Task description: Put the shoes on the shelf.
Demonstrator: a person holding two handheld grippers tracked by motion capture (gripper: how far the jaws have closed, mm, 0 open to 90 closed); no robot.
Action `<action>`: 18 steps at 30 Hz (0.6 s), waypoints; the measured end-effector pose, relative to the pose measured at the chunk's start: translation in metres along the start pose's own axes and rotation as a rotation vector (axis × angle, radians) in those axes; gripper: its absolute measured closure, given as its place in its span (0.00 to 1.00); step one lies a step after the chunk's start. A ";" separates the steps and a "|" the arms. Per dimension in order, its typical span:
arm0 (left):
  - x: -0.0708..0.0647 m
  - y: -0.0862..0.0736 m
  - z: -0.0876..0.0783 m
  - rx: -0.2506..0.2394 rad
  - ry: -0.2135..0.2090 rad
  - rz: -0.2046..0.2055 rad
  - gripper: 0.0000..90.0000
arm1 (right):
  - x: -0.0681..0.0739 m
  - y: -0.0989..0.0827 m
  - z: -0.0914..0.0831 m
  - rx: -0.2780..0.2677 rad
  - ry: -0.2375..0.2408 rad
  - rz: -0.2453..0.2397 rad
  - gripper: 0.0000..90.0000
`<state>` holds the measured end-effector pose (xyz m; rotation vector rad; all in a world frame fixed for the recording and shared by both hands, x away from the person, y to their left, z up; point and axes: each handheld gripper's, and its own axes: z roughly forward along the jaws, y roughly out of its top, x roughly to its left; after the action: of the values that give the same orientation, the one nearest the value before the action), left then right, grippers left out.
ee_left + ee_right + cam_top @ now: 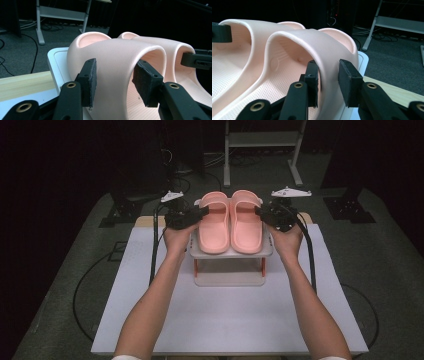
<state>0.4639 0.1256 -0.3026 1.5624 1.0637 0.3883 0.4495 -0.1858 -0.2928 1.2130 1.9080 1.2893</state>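
Two pink slippers lie side by side on a small white raised stand (pixel 230 254). My left gripper (pixel 202 212) reaches in from the left. Its jaws straddle the side of the left slipper's (pixel 215 222) strap, one pad outside and one inside, with a wide gap (pixel 113 80), so it is open. From the right, my right gripper (pixel 260 211) has closed on the strap wall of the right slipper (pixel 246 222). Both pads press on it (pixel 328 80). Each gripper view shows the other slipper (pixel 180 50) (pixel 249 27) beyond.
The stand sits at the back middle of a white tabletop (pixel 225 315) that has a wooden strip (pixel 22 85) along its far edge. Black cables (pixel 310 255) trail from the grippers. Metal frame legs (pixel 227 155) and dark floor lie beyond.
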 end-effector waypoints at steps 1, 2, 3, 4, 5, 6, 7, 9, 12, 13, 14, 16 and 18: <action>0.000 0.000 0.000 0.002 0.002 0.002 0.60 | 0.000 0.000 0.000 -0.001 -0.001 0.000 0.76; 0.000 0.000 0.000 0.002 0.002 0.002 0.60 | 0.000 0.000 0.000 -0.001 -0.001 0.000 0.76; -0.001 -0.001 0.000 0.002 0.002 0.011 0.60 | 0.001 0.000 0.000 0.000 0.002 0.003 0.76; -0.001 -0.001 0.000 0.002 0.002 0.011 0.60 | 0.001 0.000 0.000 0.000 0.002 0.003 0.76; -0.002 -0.001 0.000 -0.004 0.006 0.011 0.60 | 0.002 -0.001 0.000 -0.004 0.003 0.004 0.75; -0.002 -0.001 0.000 -0.004 0.006 0.011 0.60 | 0.002 -0.001 0.000 -0.004 0.003 0.004 0.75; -0.001 -0.002 -0.001 -0.001 0.005 0.018 0.60 | 0.001 -0.001 0.000 -0.007 0.007 0.009 0.74; 0.000 -0.002 -0.001 -0.001 -0.002 0.015 0.59 | -0.001 -0.001 -0.001 -0.011 0.022 0.025 0.72; 0.001 -0.003 -0.004 -0.006 -0.012 0.019 0.57 | -0.005 -0.002 -0.002 -0.023 0.061 0.062 0.67; 0.001 -0.004 -0.005 -0.005 -0.016 0.019 0.56 | -0.004 -0.003 -0.004 -0.022 0.057 0.067 0.66; 0.001 -0.004 -0.005 -0.005 -0.016 0.019 0.55 | -0.004 -0.003 -0.004 -0.022 0.057 0.067 0.66; -0.001 -0.004 -0.009 -0.015 -0.020 0.032 0.55 | -0.004 -0.005 -0.007 -0.032 0.057 0.062 0.65; -0.002 -0.004 -0.012 -0.014 -0.024 0.040 0.54 | -0.003 -0.006 -0.009 -0.029 0.059 0.060 0.64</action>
<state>0.4527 0.1311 -0.3025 1.5743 1.0106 0.4029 0.4413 -0.1932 -0.2949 1.2391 1.9002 1.3930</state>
